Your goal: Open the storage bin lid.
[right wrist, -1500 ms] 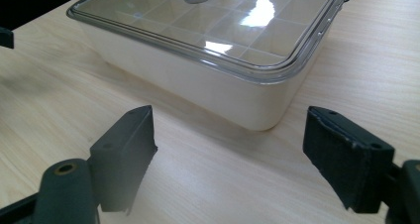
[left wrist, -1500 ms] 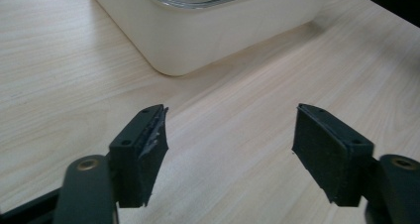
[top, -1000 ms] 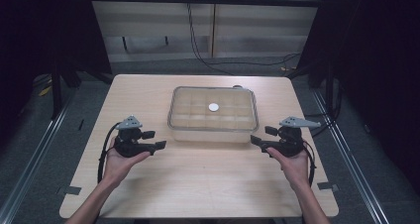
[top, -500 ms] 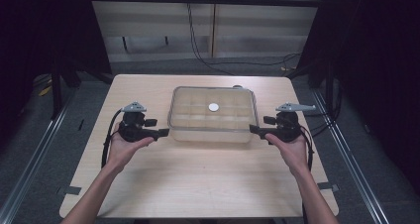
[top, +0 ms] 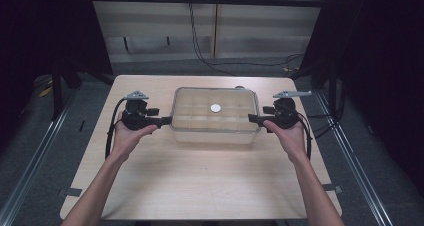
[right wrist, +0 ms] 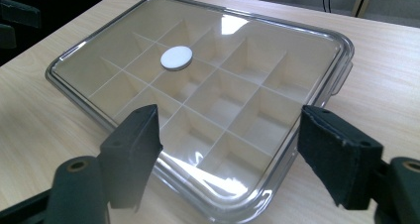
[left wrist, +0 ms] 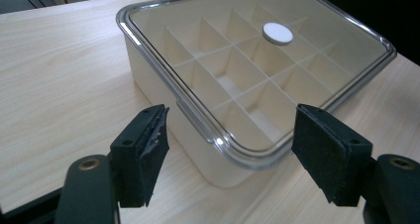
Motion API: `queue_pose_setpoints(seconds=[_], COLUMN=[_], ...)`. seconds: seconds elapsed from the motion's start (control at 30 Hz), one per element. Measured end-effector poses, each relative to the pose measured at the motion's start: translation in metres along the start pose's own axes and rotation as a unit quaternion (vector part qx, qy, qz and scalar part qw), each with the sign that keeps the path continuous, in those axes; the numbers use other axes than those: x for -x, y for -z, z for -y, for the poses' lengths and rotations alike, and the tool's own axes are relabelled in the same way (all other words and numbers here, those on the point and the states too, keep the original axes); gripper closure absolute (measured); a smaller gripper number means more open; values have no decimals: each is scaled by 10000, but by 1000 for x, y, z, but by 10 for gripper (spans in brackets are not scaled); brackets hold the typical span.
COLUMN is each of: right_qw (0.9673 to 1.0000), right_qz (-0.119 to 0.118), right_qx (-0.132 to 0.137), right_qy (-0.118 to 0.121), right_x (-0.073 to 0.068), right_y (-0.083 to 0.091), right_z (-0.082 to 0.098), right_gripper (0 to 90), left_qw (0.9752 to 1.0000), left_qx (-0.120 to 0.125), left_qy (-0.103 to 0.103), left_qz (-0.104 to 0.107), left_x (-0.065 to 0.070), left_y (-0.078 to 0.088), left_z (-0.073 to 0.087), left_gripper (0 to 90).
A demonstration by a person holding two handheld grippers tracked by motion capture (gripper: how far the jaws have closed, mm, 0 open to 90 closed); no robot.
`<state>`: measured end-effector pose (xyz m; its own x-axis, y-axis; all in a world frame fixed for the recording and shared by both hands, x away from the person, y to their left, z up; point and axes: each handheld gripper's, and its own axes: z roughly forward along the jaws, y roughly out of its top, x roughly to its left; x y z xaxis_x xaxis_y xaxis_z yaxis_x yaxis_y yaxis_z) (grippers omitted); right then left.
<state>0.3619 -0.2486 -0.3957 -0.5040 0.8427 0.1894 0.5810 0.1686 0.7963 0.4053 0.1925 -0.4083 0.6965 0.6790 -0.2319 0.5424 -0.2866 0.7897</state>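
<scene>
A clear-lidded cream box [top: 215,123] with a grid of compartments sits at the table's middle, a white disc [top: 215,107] at the centre of its lid. My left gripper [top: 167,120] is at the box's left end, its jaws pointing in at it. They have just been opening and stand open. In the left gripper view the left gripper [left wrist: 230,149] frames the box's [left wrist: 237,70] near rim without touching it. My right gripper [top: 251,118] mirrors it at the right end, open, its jaws a little wider than before. From the right gripper [right wrist: 233,149] the lid [right wrist: 218,80] and disc [right wrist: 176,57] lie just ahead.
The wooden table [top: 200,186] stretches toward the person in front of the box. Metal rails [top: 350,161] run along both sides below the table. Cables [top: 200,41] hang at the back wall, and dark curtains flank the scene.
Both hands have moved away from the person and inward, from beside the box's near corners to its two short ends. The jaws now point at the box's rim.
</scene>
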Motion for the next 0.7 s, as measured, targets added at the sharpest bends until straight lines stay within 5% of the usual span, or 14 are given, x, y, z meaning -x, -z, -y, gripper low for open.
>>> queue_pose_setpoints(seconds=[0.17,0.6,0.7], right_qw=[9999,9987,9982], right_qz=[-35,155,179], right_qx=[-134,-434,-489], right_qy=[-4,-235,-298], right_x=[7,25,30], right_y=[-10,-40,-45], right_z=[-8,-7,-6], right_gripper=[259,219,188], left_qw=[9999,9993,9991], left_qx=[-19,-346,-401], left_qy=[-55,15,-122], left_qz=[115,-124,-103], left_x=[1,-6,-2], left_y=[-7,-36,-41], left_z=[-9,-13,-14], left_gripper=[268,236,226])
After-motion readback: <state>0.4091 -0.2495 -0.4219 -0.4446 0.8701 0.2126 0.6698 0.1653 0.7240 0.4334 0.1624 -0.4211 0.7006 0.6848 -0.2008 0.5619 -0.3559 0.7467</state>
